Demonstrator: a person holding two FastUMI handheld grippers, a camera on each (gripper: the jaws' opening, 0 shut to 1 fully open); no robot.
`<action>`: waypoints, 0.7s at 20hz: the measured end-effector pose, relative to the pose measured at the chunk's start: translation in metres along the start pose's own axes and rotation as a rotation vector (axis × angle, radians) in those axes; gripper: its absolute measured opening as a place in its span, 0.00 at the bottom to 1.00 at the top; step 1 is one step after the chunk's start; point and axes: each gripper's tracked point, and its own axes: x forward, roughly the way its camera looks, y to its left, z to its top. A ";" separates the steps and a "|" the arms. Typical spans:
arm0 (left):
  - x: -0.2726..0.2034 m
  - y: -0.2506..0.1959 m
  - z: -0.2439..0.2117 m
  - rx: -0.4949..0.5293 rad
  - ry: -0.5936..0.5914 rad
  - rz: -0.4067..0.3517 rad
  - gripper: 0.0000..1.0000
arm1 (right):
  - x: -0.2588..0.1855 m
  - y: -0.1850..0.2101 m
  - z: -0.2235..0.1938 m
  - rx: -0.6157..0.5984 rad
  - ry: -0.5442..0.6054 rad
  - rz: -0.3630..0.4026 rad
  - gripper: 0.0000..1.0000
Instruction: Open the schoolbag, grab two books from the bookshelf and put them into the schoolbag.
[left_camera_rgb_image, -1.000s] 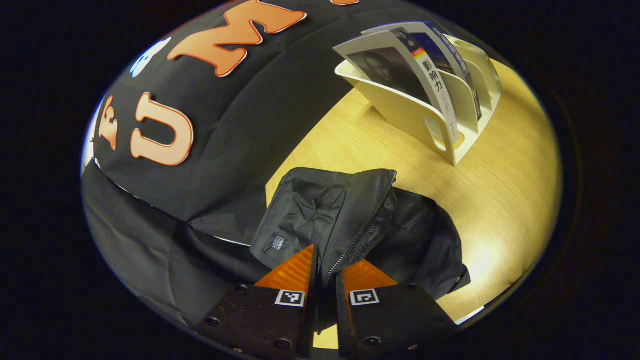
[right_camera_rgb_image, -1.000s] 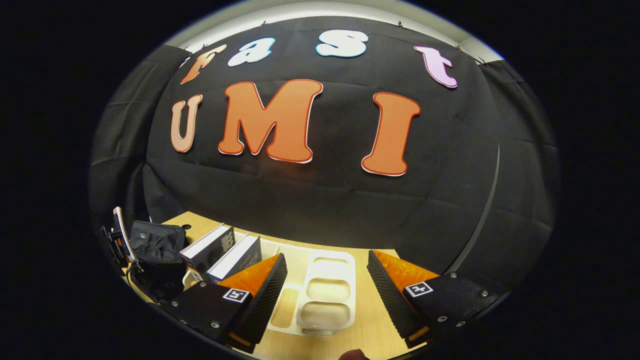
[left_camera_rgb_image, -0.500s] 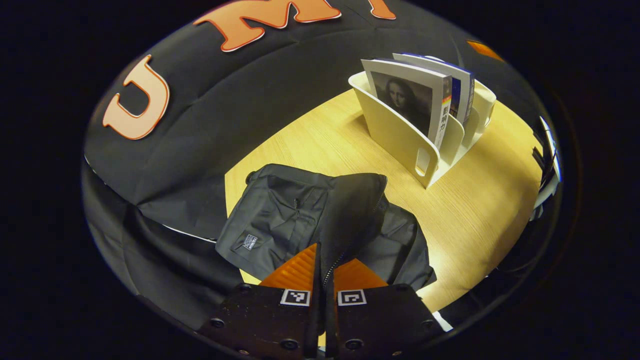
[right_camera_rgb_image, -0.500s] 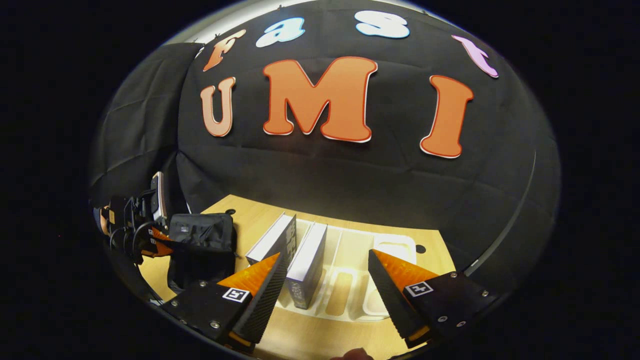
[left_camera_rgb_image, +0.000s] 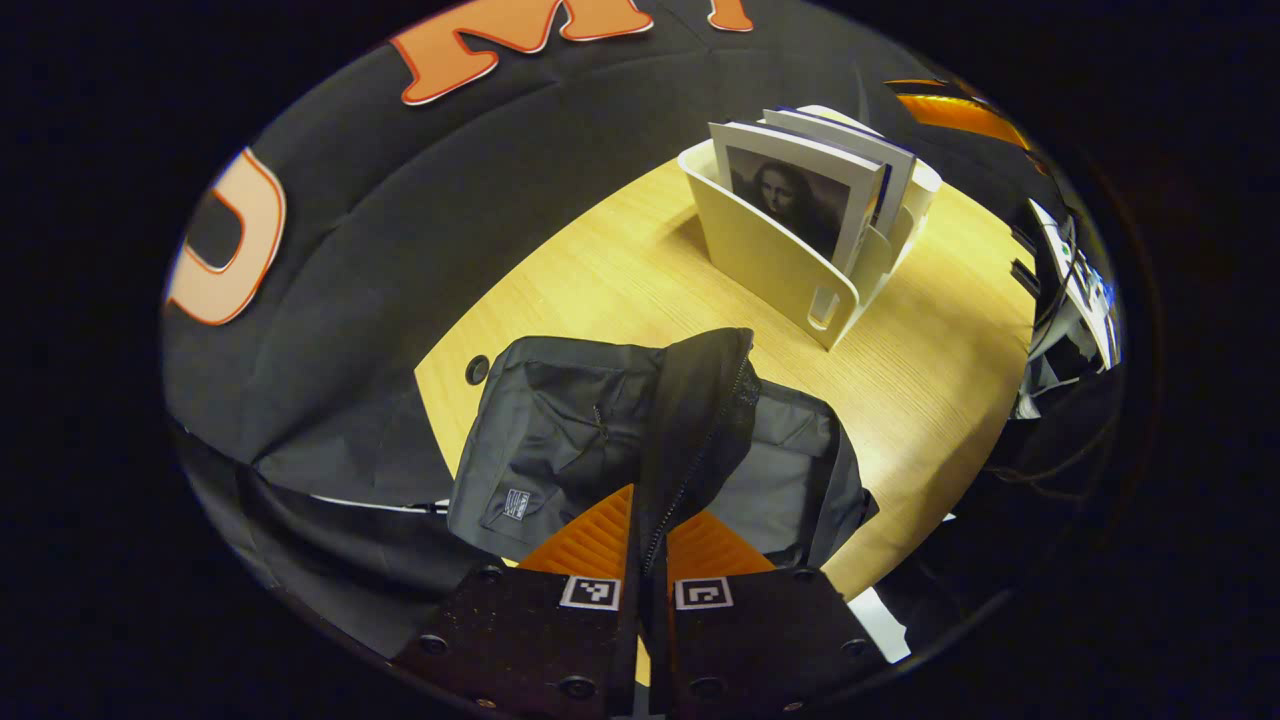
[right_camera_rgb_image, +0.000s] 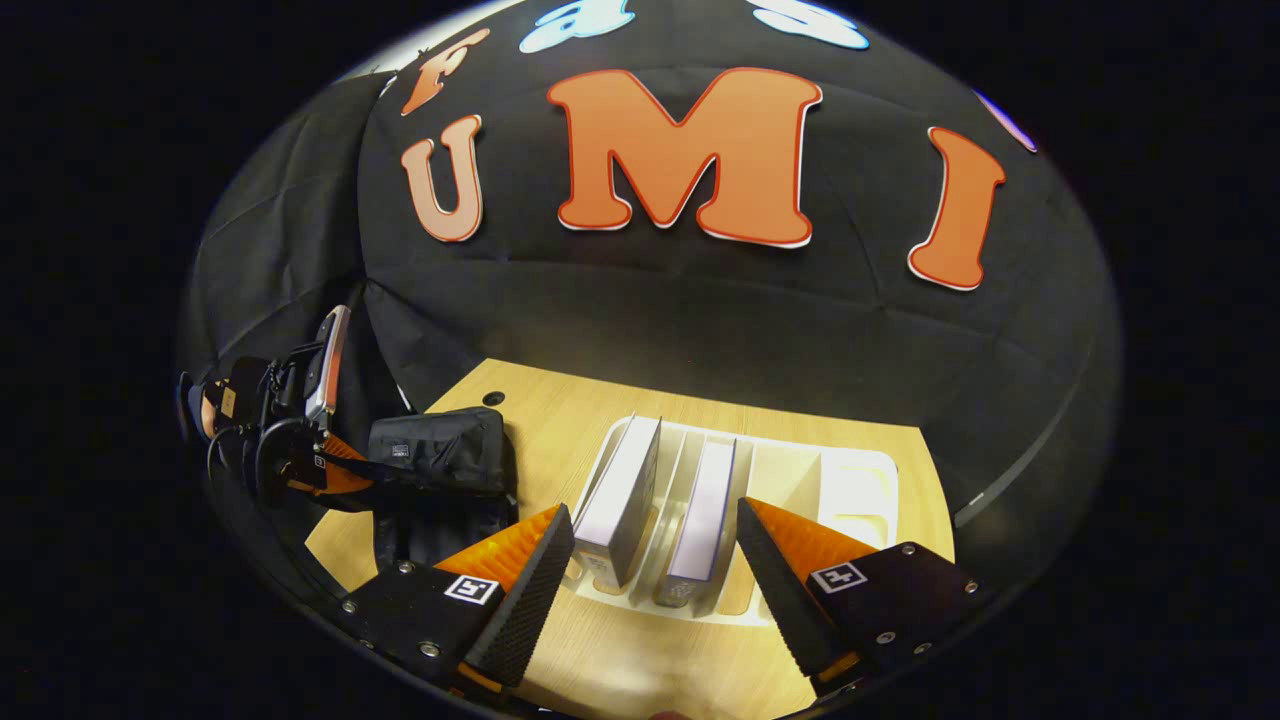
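Right tool (right_camera_rgb_image: 650, 570) is spread wide, with the two books (right_camera_rgb_image: 620, 500) dead centre just ahead, spines running away up-frame. Left tool (left_camera_rgb_image: 648, 540) is clamped on the bag flap (left_camera_rgb_image: 700, 420), so right is the nearer one.

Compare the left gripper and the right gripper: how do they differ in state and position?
1. The left gripper is shut on the schoolbag's flap; the right gripper is open and holds nothing.
2. The left gripper is at the schoolbag; the right gripper is in front of the two books standing in the bookshelf.
Both have orange fingers and black bodies.
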 end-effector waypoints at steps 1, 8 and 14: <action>-0.002 0.001 0.002 0.013 0.000 -0.020 0.06 | 0.003 0.005 0.003 0.013 0.012 -0.008 0.97; -0.013 0.025 0.013 0.126 0.014 -0.092 0.06 | 0.028 0.035 0.018 0.104 0.205 0.019 0.97; -0.022 0.051 0.025 0.164 -0.013 -0.090 0.06 | 0.067 0.037 0.009 0.133 0.406 0.000 0.97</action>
